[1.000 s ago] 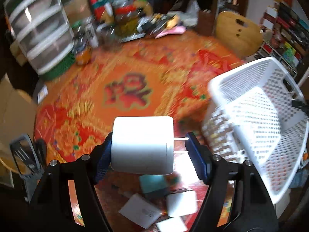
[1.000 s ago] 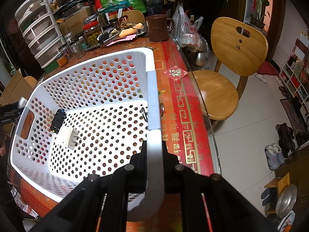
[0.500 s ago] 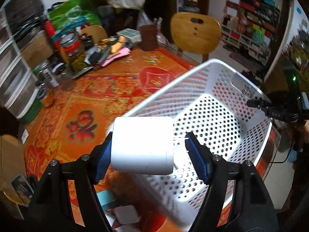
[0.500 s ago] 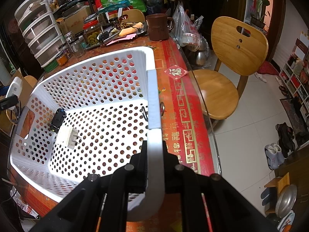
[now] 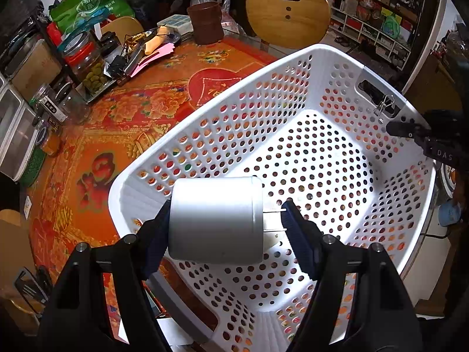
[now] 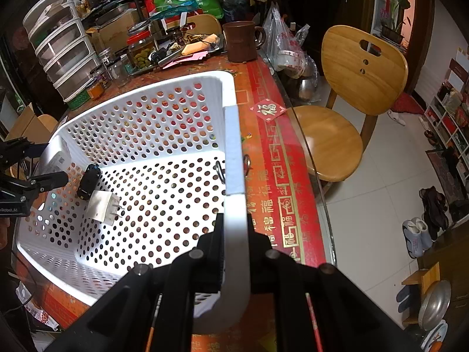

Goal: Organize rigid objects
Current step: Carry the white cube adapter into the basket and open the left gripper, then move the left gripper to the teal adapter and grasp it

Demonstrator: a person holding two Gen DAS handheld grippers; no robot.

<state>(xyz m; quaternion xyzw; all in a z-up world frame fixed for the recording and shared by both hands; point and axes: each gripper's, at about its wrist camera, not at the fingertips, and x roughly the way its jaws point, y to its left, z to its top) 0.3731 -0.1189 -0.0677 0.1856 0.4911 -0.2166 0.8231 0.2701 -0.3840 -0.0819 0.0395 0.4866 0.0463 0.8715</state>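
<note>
Hanging over the basket (image 5: 331,158) in the left wrist view, the left gripper (image 5: 225,223) has come across from the red cloth (image 5: 117,123), where it was a second ago. Its jaws stand about half spread, pinching the charger (image 5: 215,220): the left pad lies on its flat end, the right pad (image 5: 291,215) meets the two prongs. The charger is a white, round-cornered block, lying sideways above the basket's near left corner.

In the right wrist view nothing has shifted at the right gripper (image 6: 234,234); its jaws are pressed together on the basket's white rim (image 6: 233,152). The left gripper (image 6: 44,170) now shows at the far left wall with the charger (image 6: 57,154). On the basket floor lie a white plug (image 6: 101,206) and a black item (image 6: 88,180), touching.
</note>
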